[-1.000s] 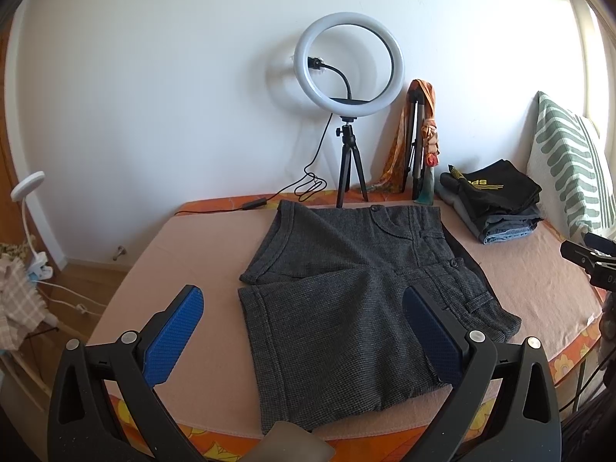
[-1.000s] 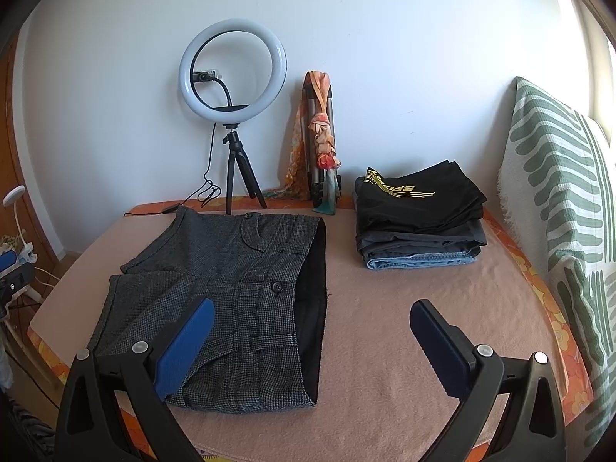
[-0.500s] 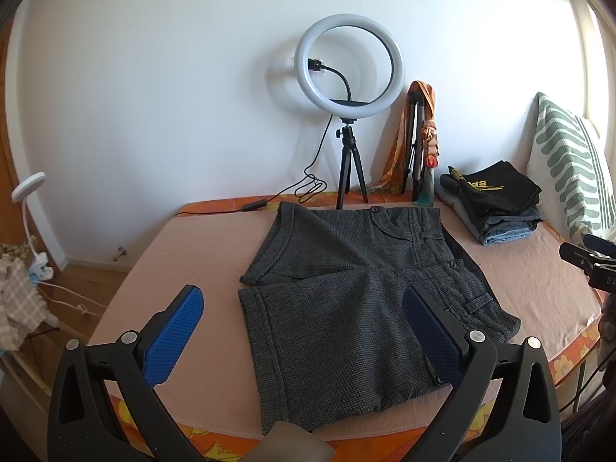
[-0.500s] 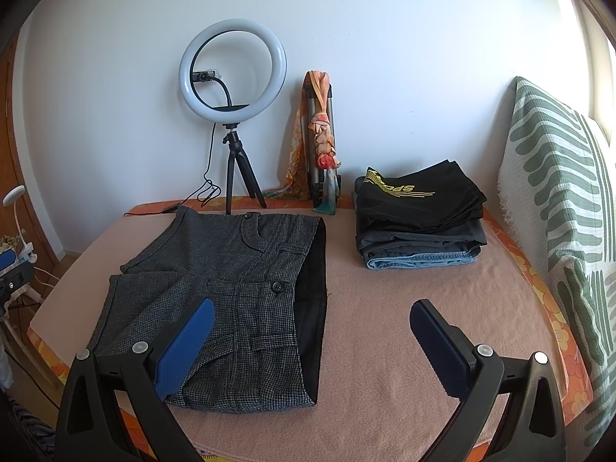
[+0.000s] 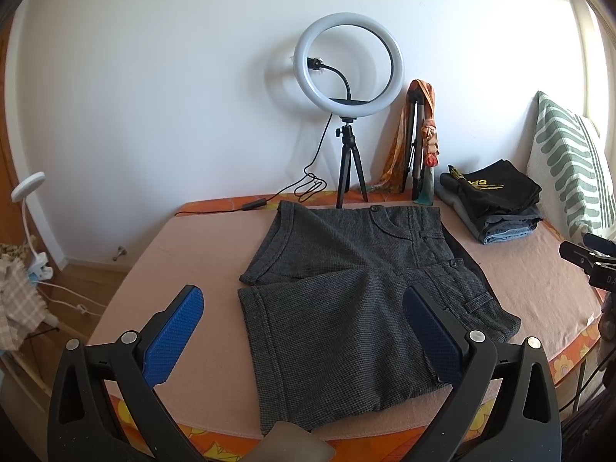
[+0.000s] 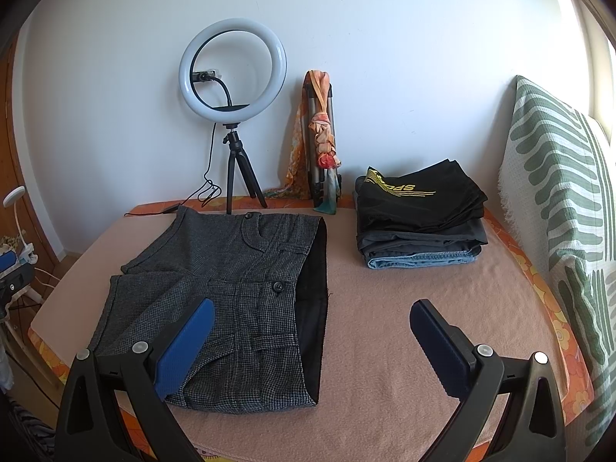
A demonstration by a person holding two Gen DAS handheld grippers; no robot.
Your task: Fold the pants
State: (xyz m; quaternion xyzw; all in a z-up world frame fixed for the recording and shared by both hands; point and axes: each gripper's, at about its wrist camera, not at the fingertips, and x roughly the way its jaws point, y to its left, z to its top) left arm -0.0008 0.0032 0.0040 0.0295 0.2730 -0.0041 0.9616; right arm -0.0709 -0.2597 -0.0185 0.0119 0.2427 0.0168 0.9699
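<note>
Grey checked shorts [image 5: 346, 292] lie spread flat on a pink blanket, waistband to the right, both legs pointing left; they also show in the right wrist view [image 6: 238, 285], with the dark inner waistband [image 6: 313, 300] exposed. My left gripper [image 5: 304, 331] is open and empty, held above the near leg hem. My right gripper [image 6: 312, 340] is open and empty, held above the near waistband corner. Neither touches the cloth.
A stack of folded clothes [image 6: 419, 219] sits at the back right, a striped pillow [image 6: 566, 231] beyond it. A ring light on a tripod [image 6: 233, 115] and a folded tripod with a scarf [image 6: 321, 142] stand against the wall. The pink blanket [image 6: 385, 288] covers the bed.
</note>
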